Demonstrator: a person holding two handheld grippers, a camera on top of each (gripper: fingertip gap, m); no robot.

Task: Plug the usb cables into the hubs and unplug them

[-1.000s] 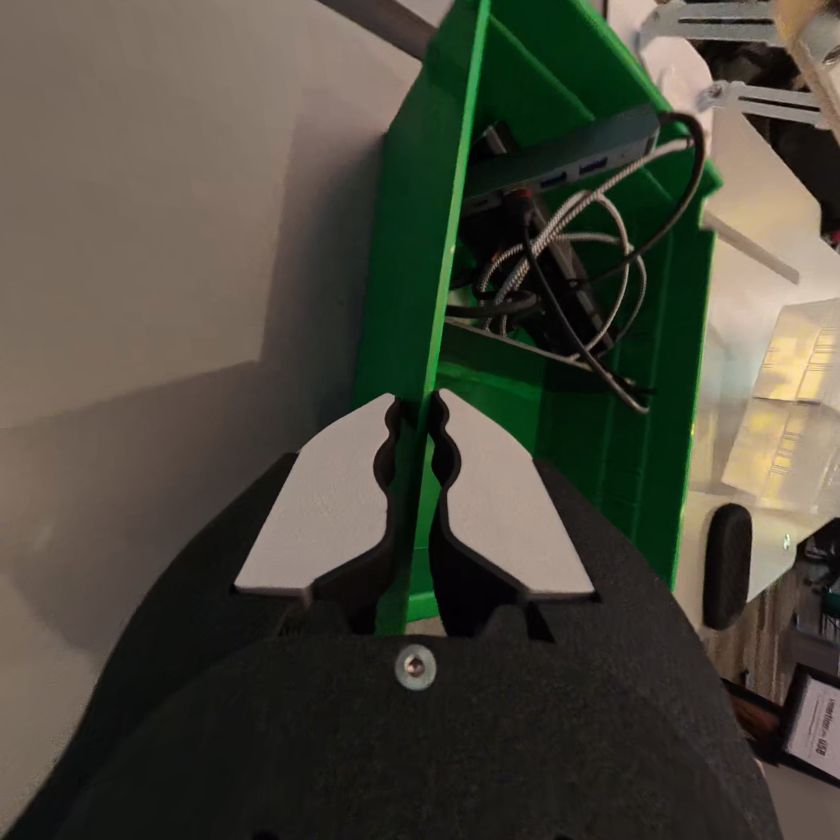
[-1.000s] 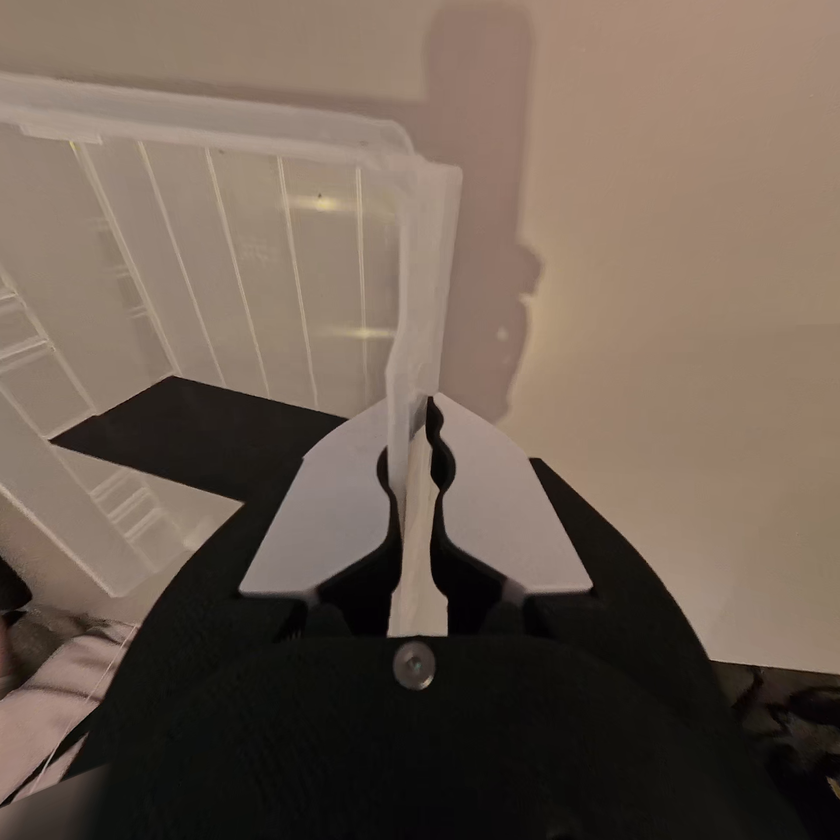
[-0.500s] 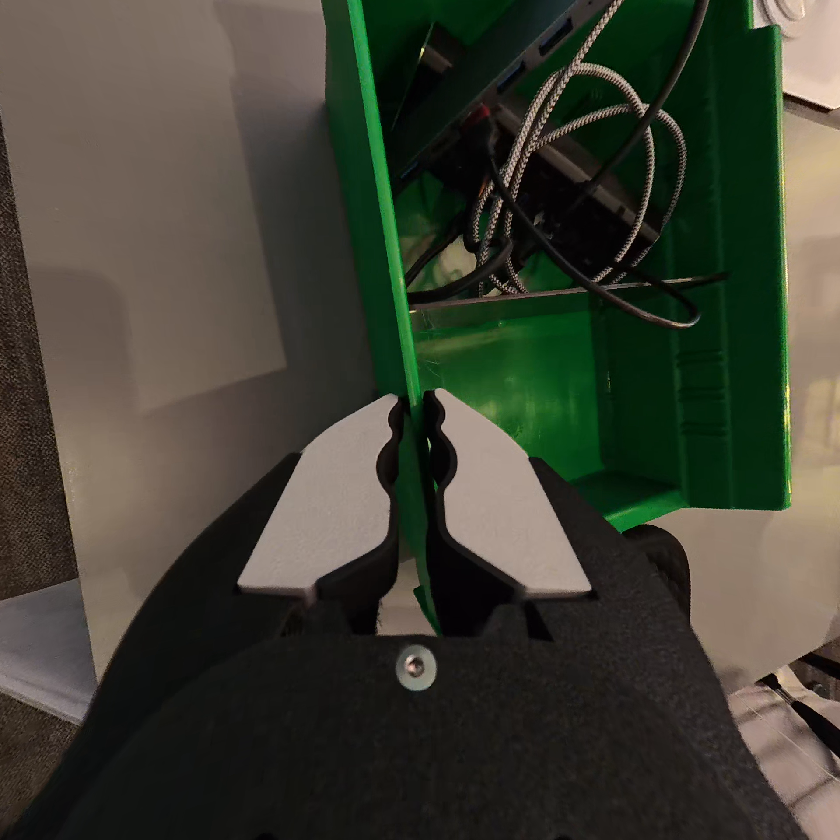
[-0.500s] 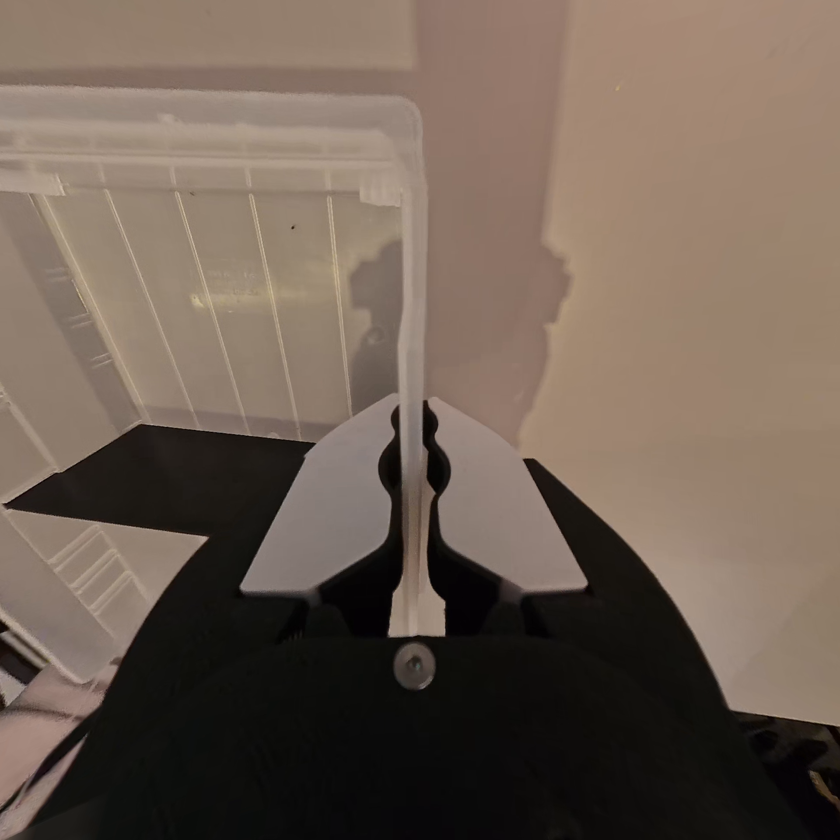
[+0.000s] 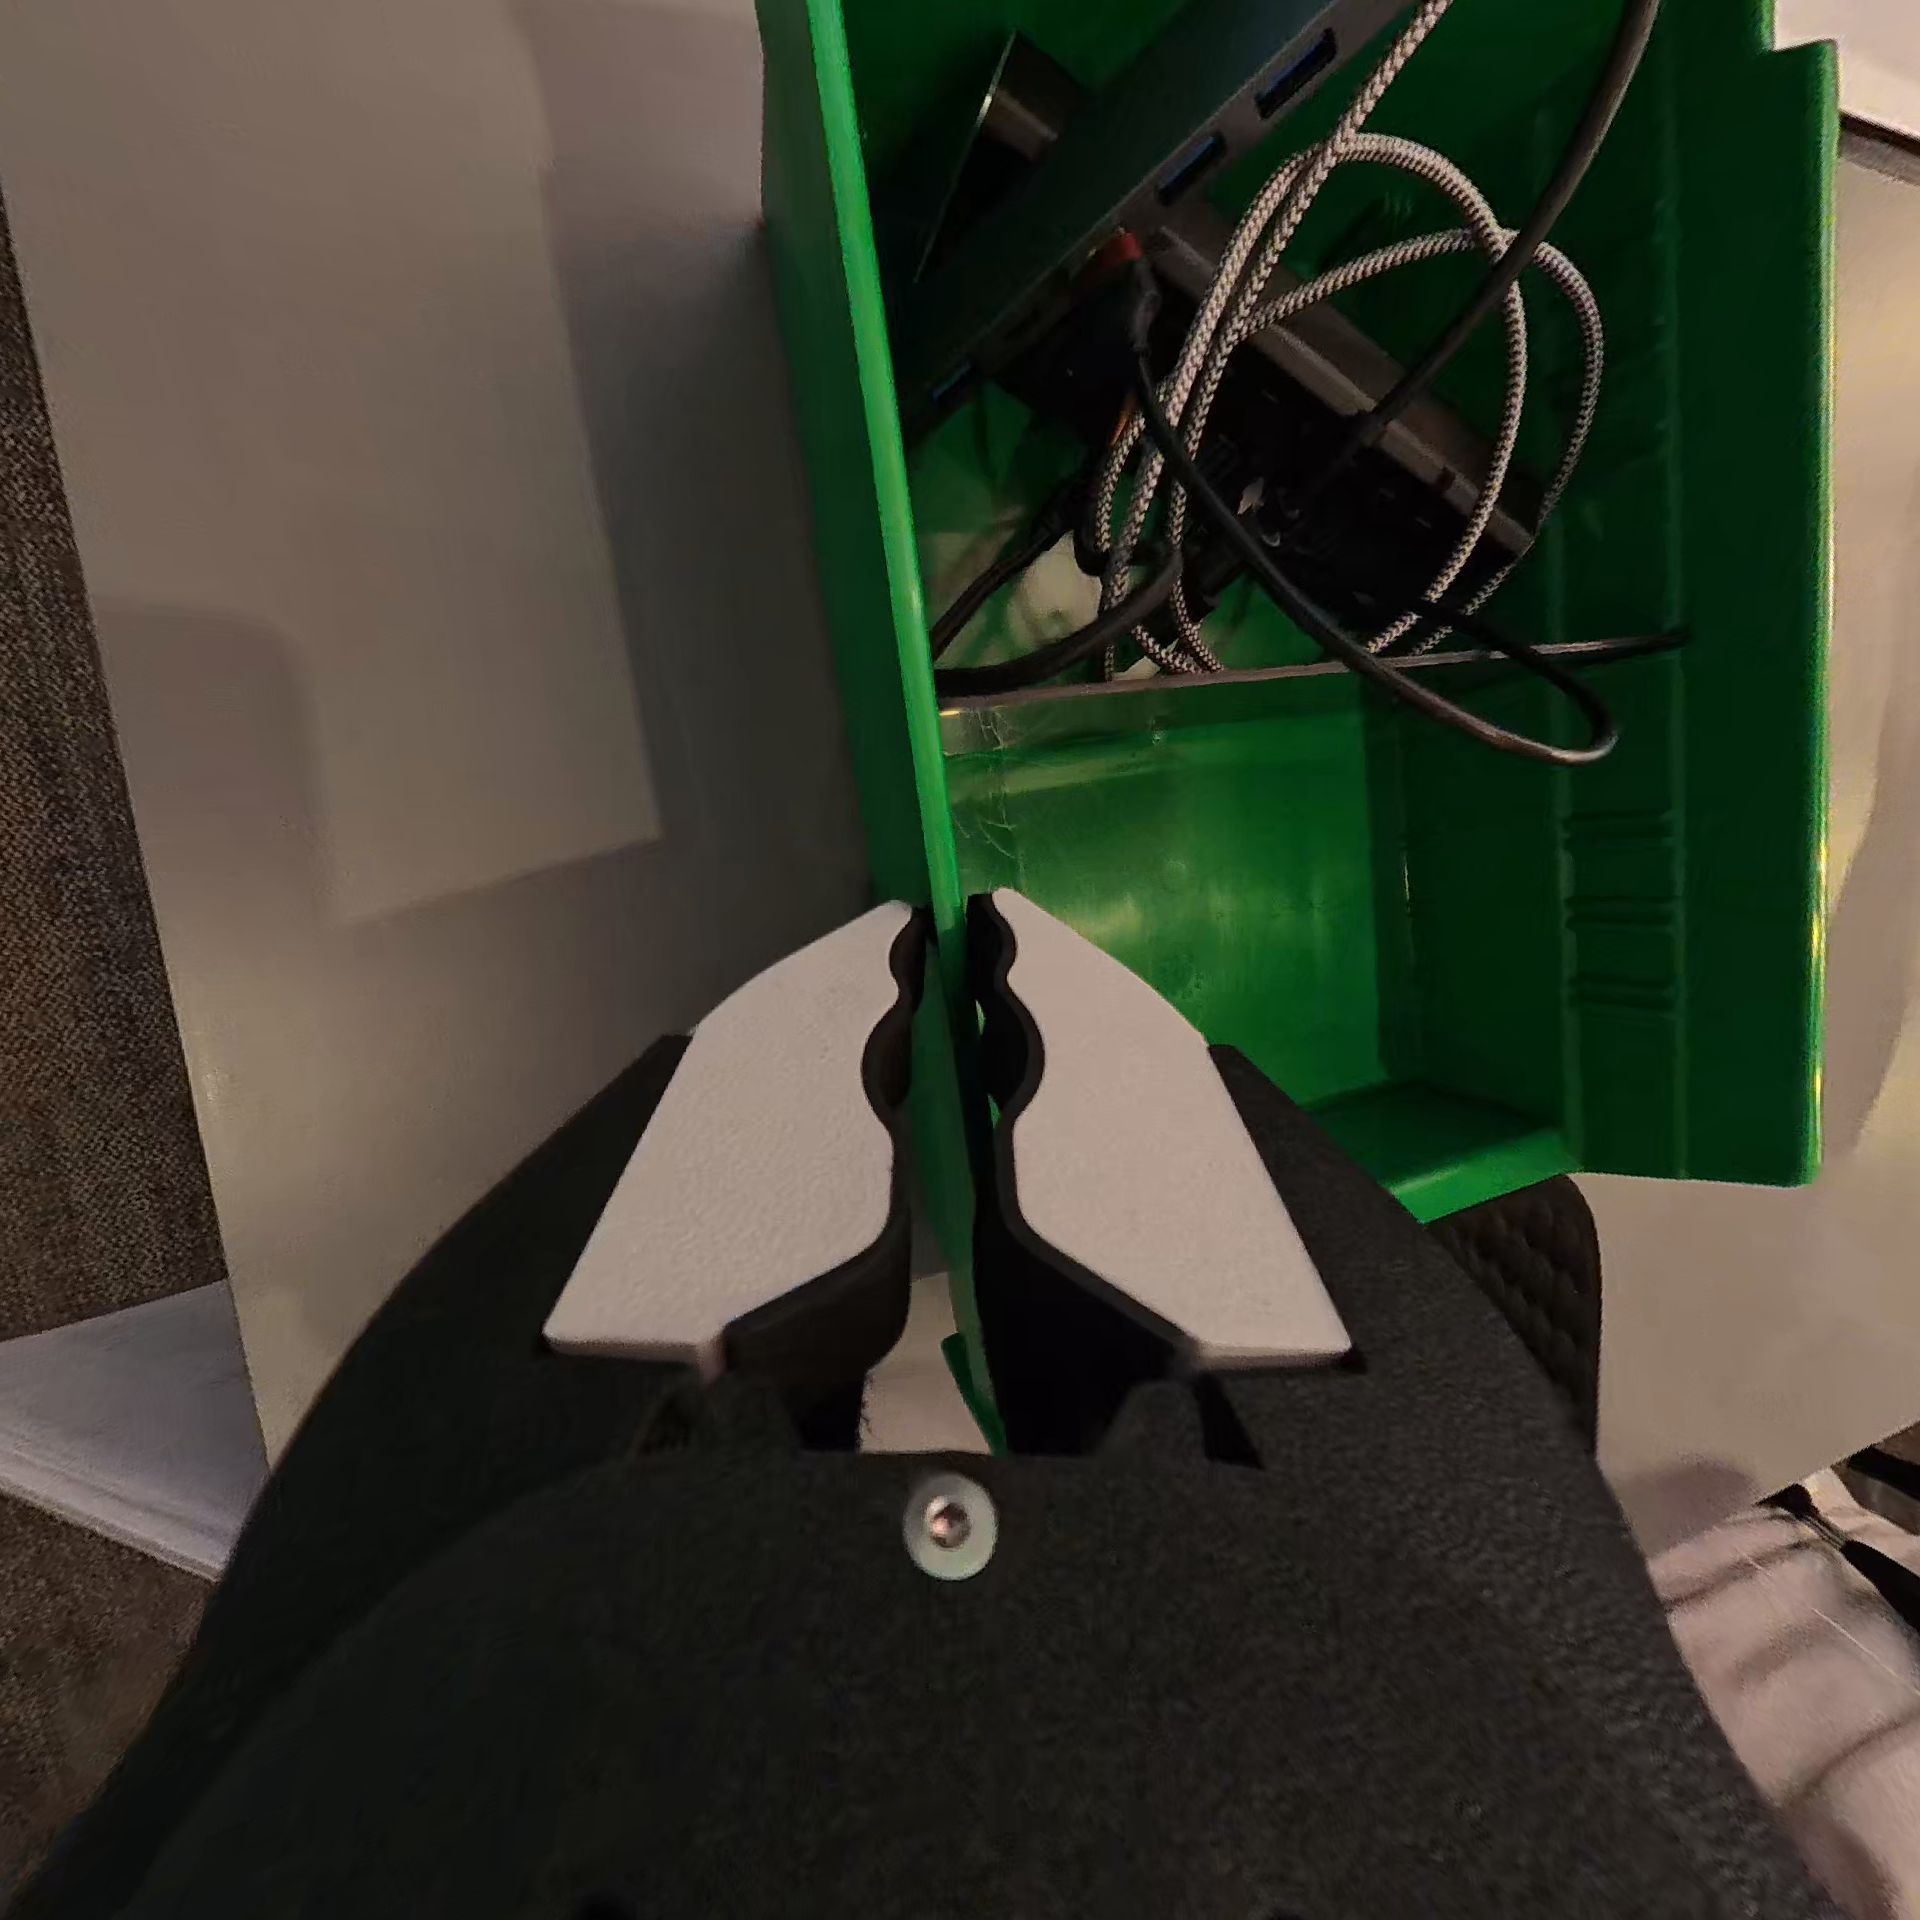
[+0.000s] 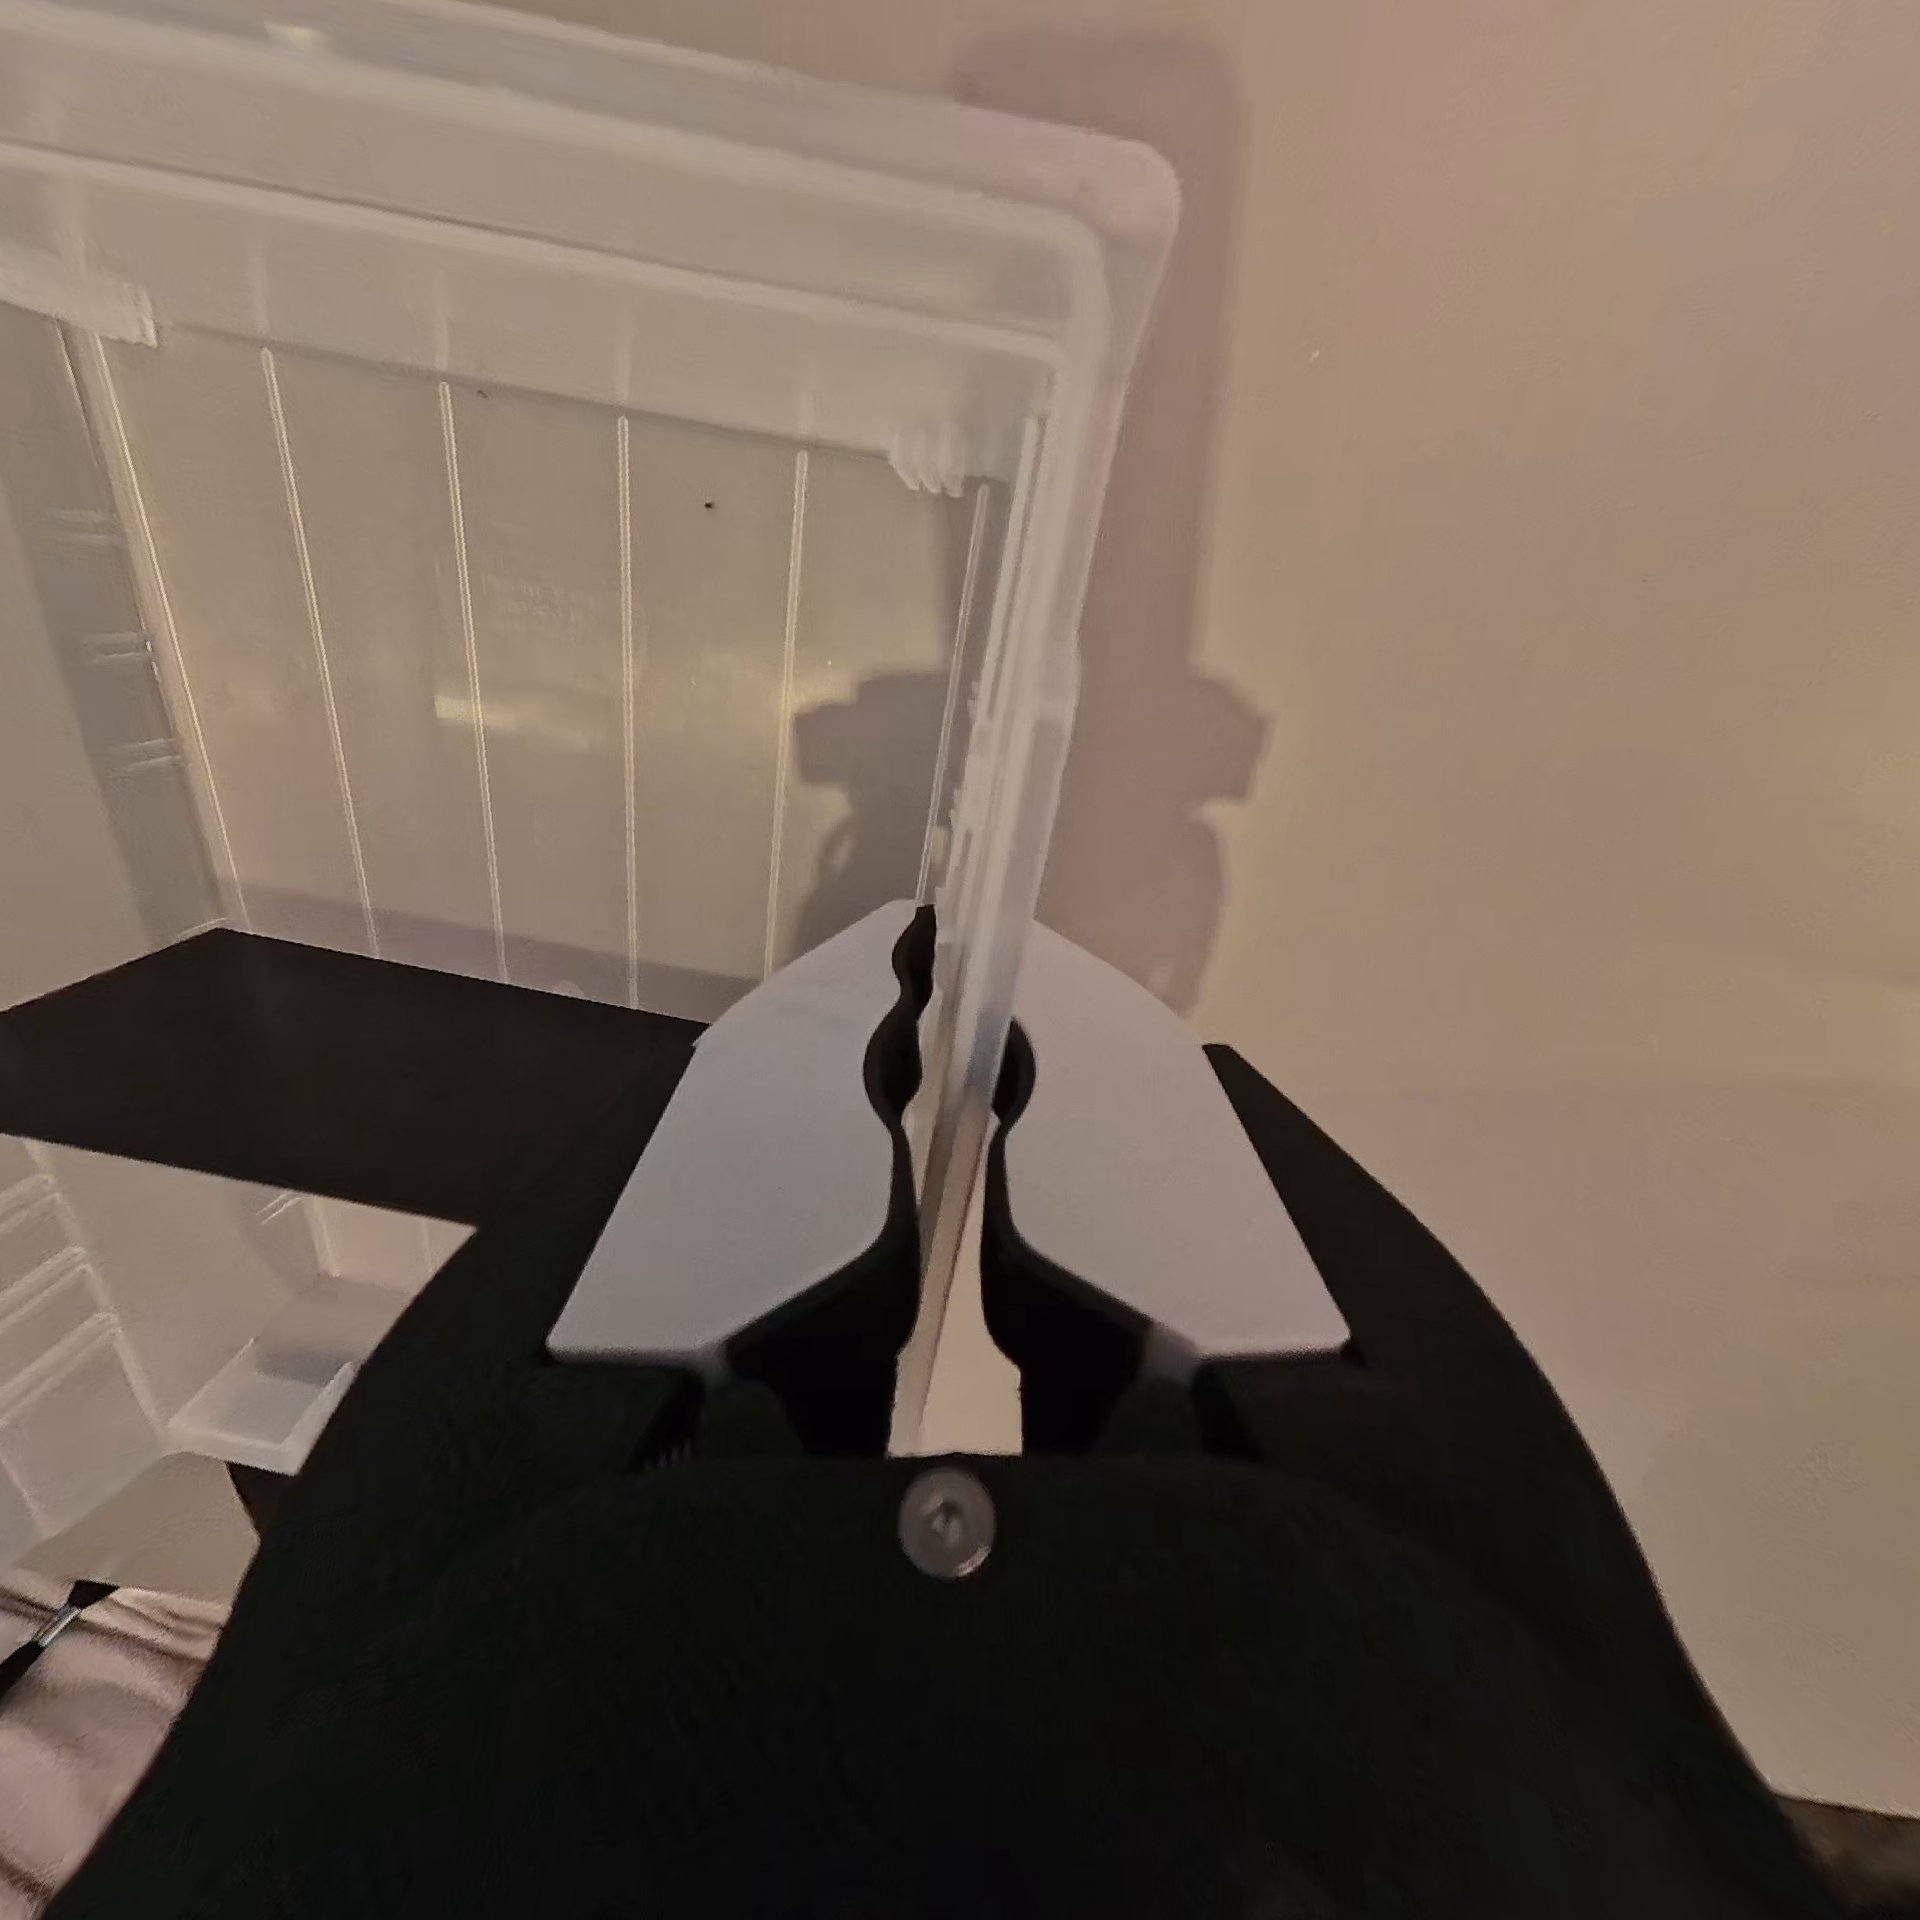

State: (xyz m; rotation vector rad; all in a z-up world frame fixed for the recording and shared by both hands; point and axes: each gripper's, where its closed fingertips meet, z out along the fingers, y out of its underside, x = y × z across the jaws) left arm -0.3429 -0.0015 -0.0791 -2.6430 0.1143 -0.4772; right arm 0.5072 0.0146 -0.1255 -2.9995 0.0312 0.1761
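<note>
My left gripper (image 5: 951,920) is shut on the left wall of a green plastic bin (image 5: 1714,623) and holds it tilted over the white table. Behind a clear divider (image 5: 1299,670) in the bin lie grey USB hubs (image 5: 1226,156) tangled with a braided grey-white cable (image 5: 1351,301) and thin black cables (image 5: 1496,717). My right gripper (image 6: 961,920) is shut on the right wall of a clear plastic bin (image 6: 520,301). The clear bin's inside looks empty where it shows.
A white table top (image 6: 1558,520) lies under both bins. A grey fabric panel (image 5: 62,831) stands at the left of the left wrist view. A black rounded object (image 5: 1527,1288) sits just below the green bin. A dark flat patch (image 6: 312,1039) shows through the clear bin. Across from one pair of fingers to the other is roughly 85 cm.
Both bins have swung in the views while staying gripped. The green bin turned more upright and nearer in the left wrist view; the clear bin shifted and tilted slightly in the right wrist view.
</note>
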